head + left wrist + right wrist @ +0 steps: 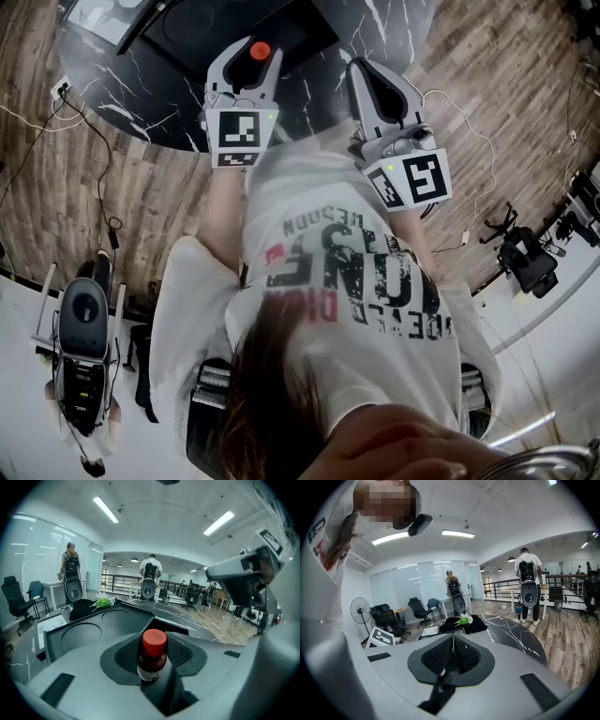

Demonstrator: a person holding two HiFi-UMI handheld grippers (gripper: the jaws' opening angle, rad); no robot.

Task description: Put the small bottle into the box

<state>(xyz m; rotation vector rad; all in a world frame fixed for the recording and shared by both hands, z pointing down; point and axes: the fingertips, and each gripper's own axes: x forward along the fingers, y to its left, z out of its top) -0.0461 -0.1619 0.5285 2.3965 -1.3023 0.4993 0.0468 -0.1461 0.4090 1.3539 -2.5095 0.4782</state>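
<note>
Between the ribbed pads of my left gripper (153,662) stands the small dark bottle with a red screw cap and a white label (152,654), upright, with both pads pressed against its sides so that the gripper is clamped on it and the cap rises clear above them. Just beyond the bottle lies the black moulded box with two round hollows (123,620), resting on the round black marble worktop with white veins (178,616); the bottle is held in the air near the box's close edge and is not yet inside it. From the head view the red cap shows between the two grey jaws, over the black box. My right gripper (452,654) is held to the right of the left one, well apart from the bottle, its jaws brought together with nothing between them, pointing out over the same worktop. At the far side of the worktop lies a small bunch of green leaves with white flowers (103,603). Around the worktop spreads a wooden plank floor (66,187), and further off two people (150,576) stand with their backs turned.
</note>
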